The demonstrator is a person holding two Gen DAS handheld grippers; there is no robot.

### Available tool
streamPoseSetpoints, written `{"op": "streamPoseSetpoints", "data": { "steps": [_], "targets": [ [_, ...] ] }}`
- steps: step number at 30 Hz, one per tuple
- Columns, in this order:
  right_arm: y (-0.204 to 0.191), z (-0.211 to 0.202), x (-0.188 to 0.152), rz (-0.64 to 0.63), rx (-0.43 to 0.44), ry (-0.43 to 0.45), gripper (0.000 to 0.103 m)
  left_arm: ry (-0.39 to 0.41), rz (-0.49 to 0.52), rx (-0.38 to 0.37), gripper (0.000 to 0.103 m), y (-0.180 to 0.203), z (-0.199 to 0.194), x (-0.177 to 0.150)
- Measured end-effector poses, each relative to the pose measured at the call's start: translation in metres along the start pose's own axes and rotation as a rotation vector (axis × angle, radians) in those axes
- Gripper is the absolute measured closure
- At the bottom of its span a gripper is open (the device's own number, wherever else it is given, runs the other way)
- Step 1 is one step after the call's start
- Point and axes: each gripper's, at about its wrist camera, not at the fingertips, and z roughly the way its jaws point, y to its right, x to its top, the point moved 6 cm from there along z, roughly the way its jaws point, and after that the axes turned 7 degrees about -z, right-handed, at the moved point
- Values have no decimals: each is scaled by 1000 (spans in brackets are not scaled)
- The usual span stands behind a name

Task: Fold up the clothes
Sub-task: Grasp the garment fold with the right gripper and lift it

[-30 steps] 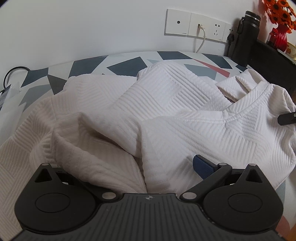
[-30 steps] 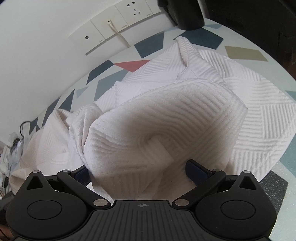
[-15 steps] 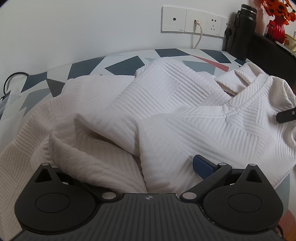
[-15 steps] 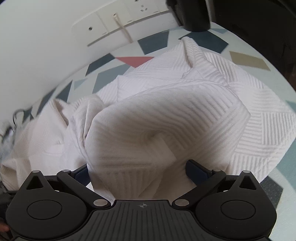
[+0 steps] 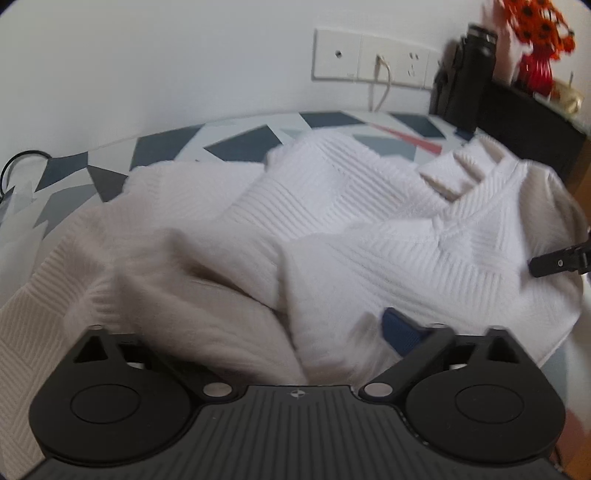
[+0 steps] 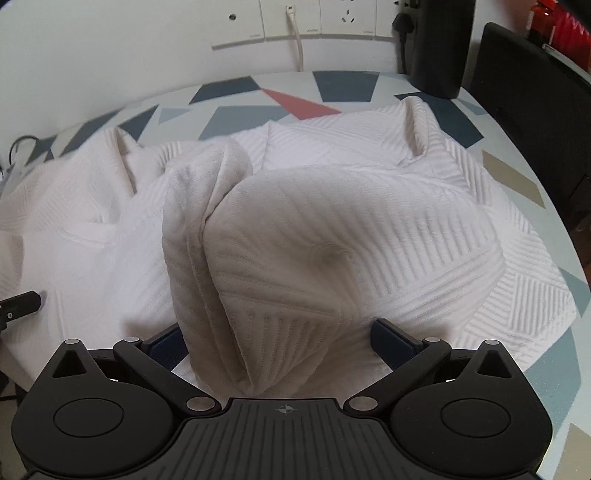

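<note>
**White top bunched between both my grippers**

The top [image 6: 332,229] lies rumpled on the table [image 6: 343,88], covering most of it, ribbed fabric heaped in thick folds; its collar [image 5: 476,206] sits toward 2 o'clock in my left view. A fat roll of it rises straight into my right gripper [image 6: 280,343]; the jaws stand wide with cloth filling the gap, but I cannot tell whether the pads press it. My left gripper [image 5: 295,332] has just been closing, with a fold of the top between its jaws; one pad is buried, so I cannot tell if it grips. At 12 o'clock, sockets [image 6: 295,18] line the wall; a dark flask [image 5: 476,74] and red flowers [image 5: 539,22] stand at 1 o'clock.
</note>
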Motion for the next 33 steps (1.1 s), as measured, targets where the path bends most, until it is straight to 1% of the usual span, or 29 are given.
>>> {"op": "streamPoseSetpoints", "data": {
  "steps": [1,3,4,5,6,7,8,9,10,12,14,18,21,26,29,33],
  "targets": [
    [2,-6,2,4,-5,27,1,6,-2,-1,22,-3,-3,2],
    [6,-16,5,-6,-16,66,1,15,9,2,22,-6,-6,7],
    [8,-18,6,-17,-17,73,1,15,18,7,25,-7,-6,8],
    [8,-19,7,-32,-18,75,3,14,25,11,32,-7,-5,10],
    [8,-19,7,-48,-20,76,17,11,25,17,57,-7,-4,10],
    [7,-19,8,-62,-16,75,37,5,23,25,64,-7,-3,11],
    [5,-21,8,-67,-5,80,42,5,12,26,67,-8,-4,11],
    [2,-23,9,-68,7,87,51,9,-3,18,77,-8,-6,12],
    [0,-28,11,-76,12,108,67,18,-8,9,82,-7,-10,14],
    [-3,-41,17,-91,17,165,86,44,21,-5,86,-3,-21,18],
    [-2,-59,27,-84,10,241,86,72,45,-31,87,0,-34,24],
    [8,-96,50,-14,34,359,87,131,-28,-85,87,-4,-62,43],
    [8,-119,66,-1,61,415,87,202,-90,-111,88,-8,-86,59],
    [-9,-154,88,-43,100,494,87,310,-174,-139,88,-20,-125,82],
    [-27,-171,101,-72,142,528,87,347,-206,-119,88,-37,-146,91],
    [-59,-181,121,-123,212,556,87,408,-253,-53,88,-72,-171,99]
  ]
}}
